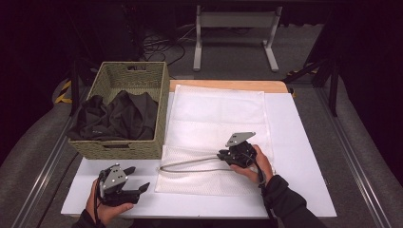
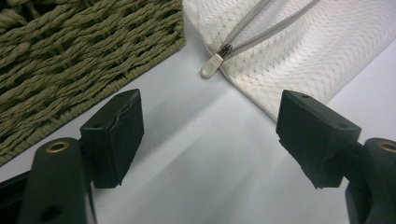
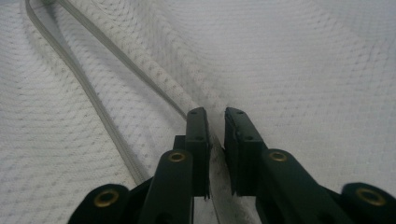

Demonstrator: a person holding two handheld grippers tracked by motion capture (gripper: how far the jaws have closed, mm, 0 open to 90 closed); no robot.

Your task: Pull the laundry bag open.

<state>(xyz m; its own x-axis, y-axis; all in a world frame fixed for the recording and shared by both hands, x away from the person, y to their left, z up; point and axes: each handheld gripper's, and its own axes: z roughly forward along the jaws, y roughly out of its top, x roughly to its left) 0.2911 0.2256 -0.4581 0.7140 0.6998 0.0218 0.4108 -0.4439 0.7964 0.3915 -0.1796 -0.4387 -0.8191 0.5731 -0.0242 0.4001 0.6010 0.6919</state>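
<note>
In the high view, a white mesh laundry bag [image 1: 216, 137] lay flat on the white worktop [image 1: 304, 161], just beside the woven basket [image 1: 126, 111] that held dark clothing [image 1: 116, 118]. The right gripper [image 1: 227, 155] rested on the bag, well away from the basket, with the grey zipper [image 1: 190, 165] running from its fingers back toward the basket. The left gripper [image 1: 138, 179] sat on bare worktop just in front of the basket, off the bag, its fingers spread.

In the left gripper view, the fingers [image 2: 114, 135] stood wide apart with nothing between them; the bag's corner [image 2: 299, 51] and the zipper's end [image 2: 212, 65] lay ahead of them, right by the basket wall [image 2: 79, 56].

In the right gripper view, the fingers [image 3: 198, 140] were nearly together, a narrow gap left between them. A zipper strand [image 3: 212, 161] ran into that gap; whether the pads pinched it could not be told.
</note>
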